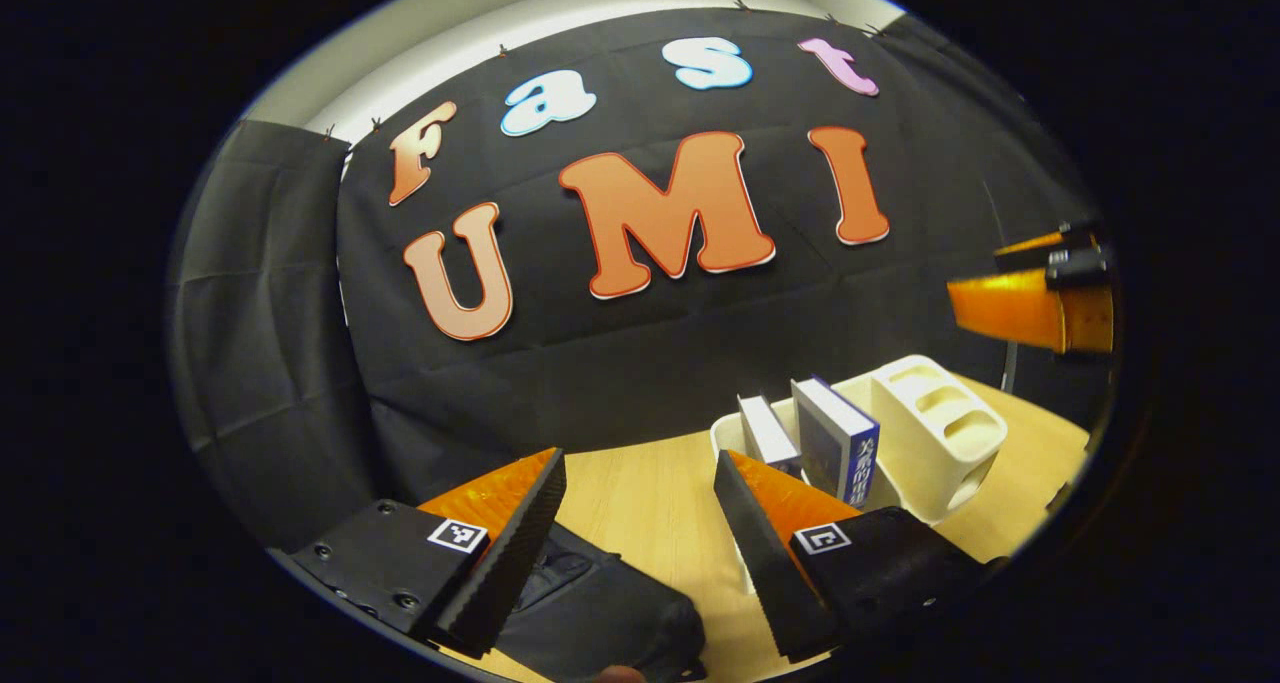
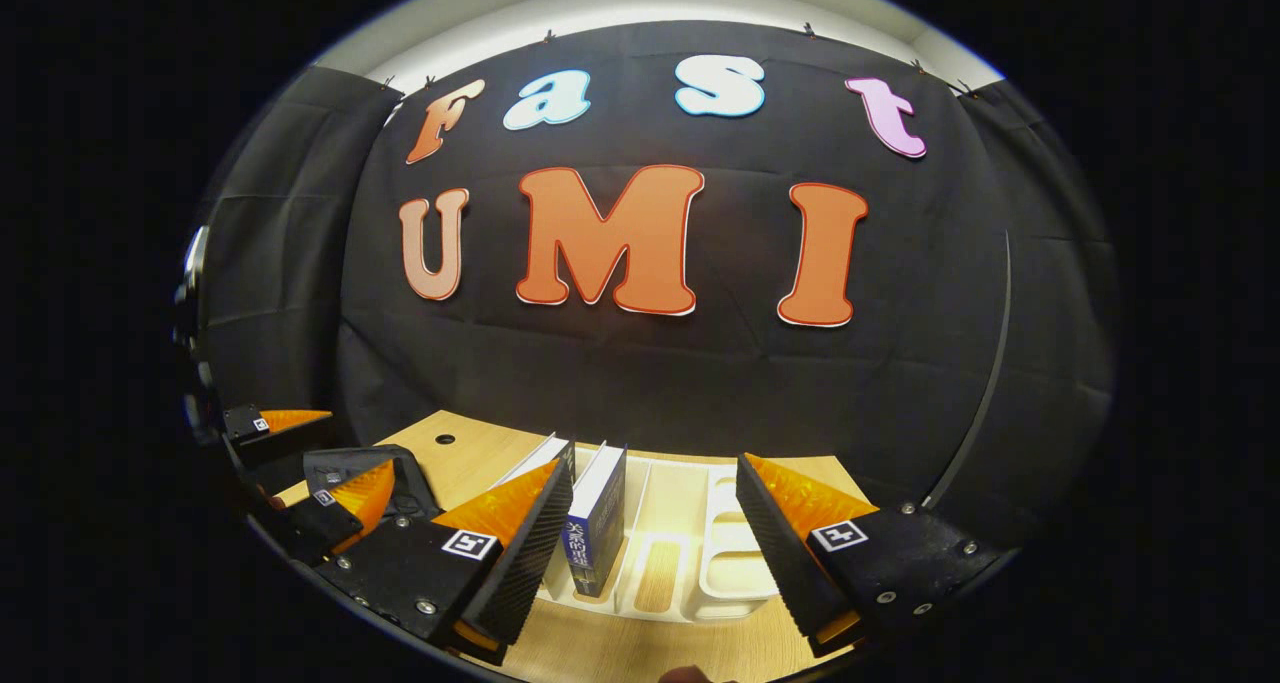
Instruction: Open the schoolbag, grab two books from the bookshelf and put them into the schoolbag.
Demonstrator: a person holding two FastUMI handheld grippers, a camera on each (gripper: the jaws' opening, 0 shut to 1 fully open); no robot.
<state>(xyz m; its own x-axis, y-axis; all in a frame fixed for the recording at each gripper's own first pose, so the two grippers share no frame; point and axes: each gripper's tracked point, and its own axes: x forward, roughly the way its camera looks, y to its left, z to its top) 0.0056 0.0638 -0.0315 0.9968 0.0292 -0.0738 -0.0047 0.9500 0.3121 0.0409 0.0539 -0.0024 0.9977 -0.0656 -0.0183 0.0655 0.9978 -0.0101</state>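
Both grippers are spread, gripping nothing: left gripper (image 1: 640,553) above the black schoolbag (image 1: 600,613); right gripper (image 2: 655,543) before the white bookshelf (image 2: 690,563), blue book (image 2: 597,533) upright inside.

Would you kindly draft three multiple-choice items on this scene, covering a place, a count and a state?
1. Where does the schoolbag lie?
A. On the wooden table beneath the left tongs
B. Inside the bookshelf
C. Hanging on the wall

2. How many books stand in the white bookshelf?
A. None
B. Two
C. Five

3. How are the right tongs set?
A. Shut on a book
B. Shut on the schoolbag
C. Open, holding nothing

Answers:
1 A: the left gripper view shows the dark bag on the table below the left tongs.
2 B: a blue-spined book and a white-covered book stand side by side.
3 C: the jaws stand wide apart, with the bookshelf seen between them.
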